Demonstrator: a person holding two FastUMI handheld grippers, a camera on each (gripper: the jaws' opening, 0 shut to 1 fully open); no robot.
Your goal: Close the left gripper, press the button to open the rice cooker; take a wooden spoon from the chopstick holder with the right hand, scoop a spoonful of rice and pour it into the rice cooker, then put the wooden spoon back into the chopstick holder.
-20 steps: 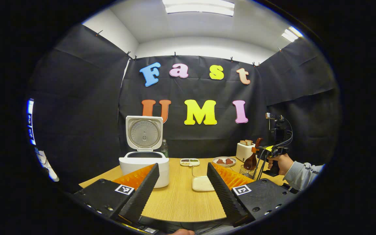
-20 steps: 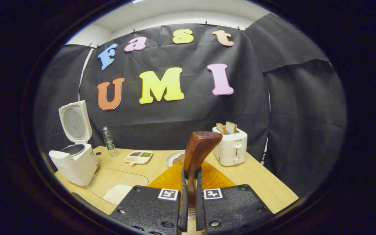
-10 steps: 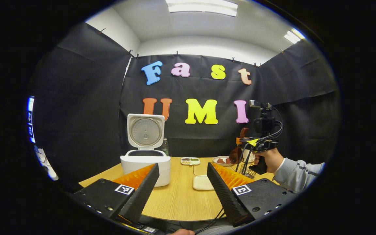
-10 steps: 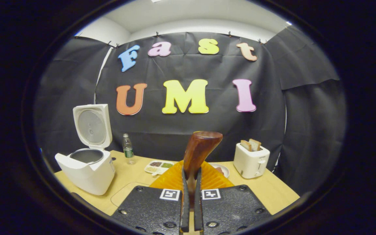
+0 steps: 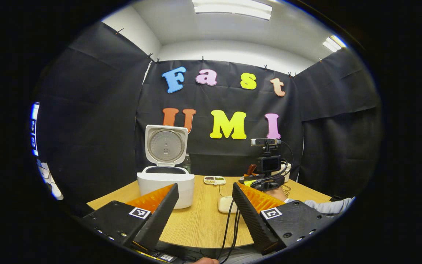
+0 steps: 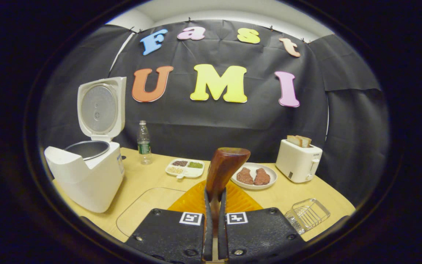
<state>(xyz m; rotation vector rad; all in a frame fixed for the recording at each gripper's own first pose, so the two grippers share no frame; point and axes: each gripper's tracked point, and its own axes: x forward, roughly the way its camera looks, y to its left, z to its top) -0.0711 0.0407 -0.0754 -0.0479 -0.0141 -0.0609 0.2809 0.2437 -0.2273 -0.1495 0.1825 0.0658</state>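
While its fingers clamp the handle of the wooden spoon (image 6: 222, 169), whose bowl stands upright above them, the right gripper (image 6: 214, 234) hovers over the near half of the table (image 6: 148, 179). Likely the next target, the pale rice dish (image 5: 226, 204) lies just beside it, toward the near side. Far left, the white rice cooker (image 6: 86, 172) sits with lid raised, pot exposed. Spread wide and empty, the left gripper (image 5: 203, 209) waits near.
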